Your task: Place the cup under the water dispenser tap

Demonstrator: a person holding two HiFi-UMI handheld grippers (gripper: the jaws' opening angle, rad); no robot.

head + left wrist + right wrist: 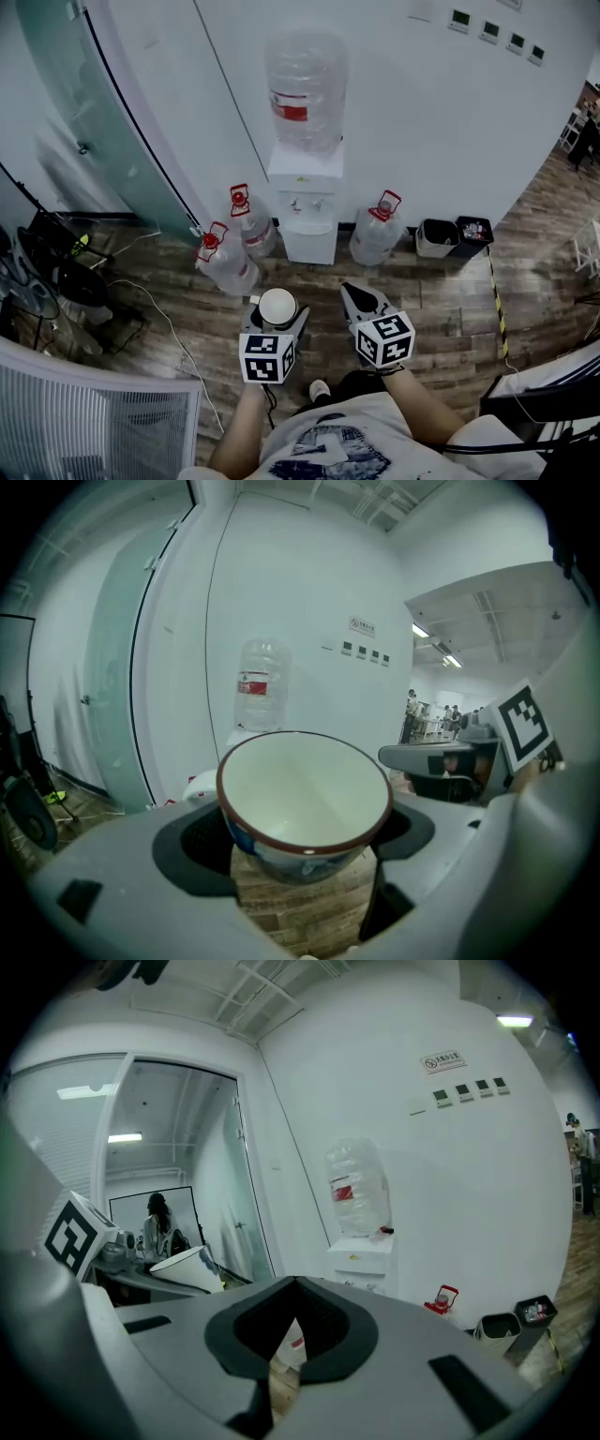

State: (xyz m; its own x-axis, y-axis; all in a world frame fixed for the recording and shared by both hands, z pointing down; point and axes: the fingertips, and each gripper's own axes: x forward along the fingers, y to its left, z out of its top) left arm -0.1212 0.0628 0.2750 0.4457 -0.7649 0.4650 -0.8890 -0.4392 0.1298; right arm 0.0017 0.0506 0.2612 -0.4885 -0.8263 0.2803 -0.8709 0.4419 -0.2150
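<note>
The cup [305,794] sat upright between the jaws of the left gripper [275,323], which were closed against its lower wall, one on each side, the rim standing clear above them; it was empty, white inside, with a dark red rim and blue pattern outside. It looked like glazed ceramic, so probably stiff, smooth, fairly weighty and breakable if knocked; the wall tapered towards the base, and a hold low on the body, firm and level, seemed safer than one near the rim. The right gripper [359,302], just to the right of the left one, had its jaws together with nothing between them. The water dispenser [307,202] stood well ahead of both grippers against the wall, a clear bottle [305,89] on top and spare bottles [228,262] on the floor beside it. From the left gripper view the cup hid the dispenser's front, leaving only the bottle visible above the rim; the taps were too small in the head view to tell apart; the cup's base and its exact contact with the pads could not be seen.
</note>
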